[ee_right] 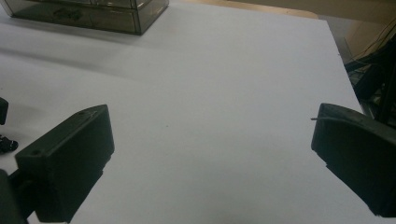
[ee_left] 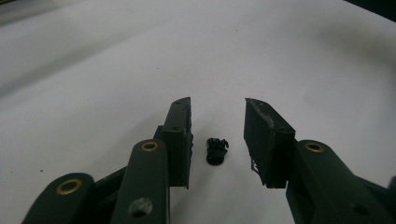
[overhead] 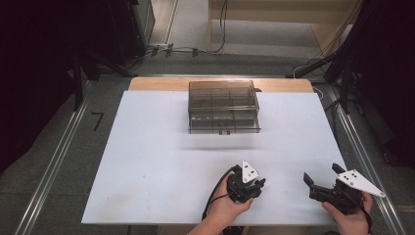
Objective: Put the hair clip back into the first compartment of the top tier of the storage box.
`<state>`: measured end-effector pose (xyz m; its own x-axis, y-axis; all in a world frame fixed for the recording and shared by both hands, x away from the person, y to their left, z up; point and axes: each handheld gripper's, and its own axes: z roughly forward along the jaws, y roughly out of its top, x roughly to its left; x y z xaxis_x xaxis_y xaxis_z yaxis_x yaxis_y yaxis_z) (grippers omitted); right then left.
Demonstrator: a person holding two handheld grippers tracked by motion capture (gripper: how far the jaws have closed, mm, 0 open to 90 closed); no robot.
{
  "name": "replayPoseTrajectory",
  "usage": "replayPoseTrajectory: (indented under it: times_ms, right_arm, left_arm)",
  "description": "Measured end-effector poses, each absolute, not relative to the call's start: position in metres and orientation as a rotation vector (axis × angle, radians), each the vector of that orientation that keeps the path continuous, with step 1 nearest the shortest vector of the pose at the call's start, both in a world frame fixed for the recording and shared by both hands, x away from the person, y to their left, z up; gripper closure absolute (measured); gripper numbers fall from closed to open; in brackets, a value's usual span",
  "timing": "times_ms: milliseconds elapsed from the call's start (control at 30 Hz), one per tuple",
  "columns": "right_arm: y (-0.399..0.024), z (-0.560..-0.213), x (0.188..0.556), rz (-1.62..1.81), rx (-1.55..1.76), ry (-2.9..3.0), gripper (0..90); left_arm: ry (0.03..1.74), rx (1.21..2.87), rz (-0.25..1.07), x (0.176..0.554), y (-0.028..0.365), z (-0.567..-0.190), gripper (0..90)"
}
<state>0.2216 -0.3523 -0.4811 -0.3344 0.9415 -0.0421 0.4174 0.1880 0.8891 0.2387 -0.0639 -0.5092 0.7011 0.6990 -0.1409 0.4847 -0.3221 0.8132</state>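
Note:
A small black part point(ee_left: 216, 150), ridged and round, lies on the white board point(overhead: 161, 161). My left gripper point(ee_left: 217, 105) is open, tilted down over it, one jaw on each side and neither touching it. From above, the left gripper point(overhead: 250, 186) sits near the board's front edge, right of centre. My right gripper point(overhead: 322, 174) is at the front right corner. Its jaws stand wide open with nothing between them in the right gripper view point(ee_right: 212, 116). The small black part point(ee_right: 7, 144) peeks in at that view's left edge.
A smoky transparent drawer box point(overhead: 223, 106) stands at the back centre of the board, and its corner shows as the box point(ee_right: 88, 14) in the right gripper view. The board's right edge point(ee_right: 343, 60) drops off to cables and floor. Metal rails point(overhead: 54, 161) run along both sides.

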Motion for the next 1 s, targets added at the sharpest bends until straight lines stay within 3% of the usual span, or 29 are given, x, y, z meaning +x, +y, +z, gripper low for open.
replayPoseTrajectory:
  times_ms: [1000]
  right_arm:
    - [-0.3524, -0.4816, 0.2219, 1.093, 1.273, 1.855, 0.0]
  left_arm:
    - [0.955, 2.028, 0.239, 0.2415, -0.0657, -0.5126, 76.6]
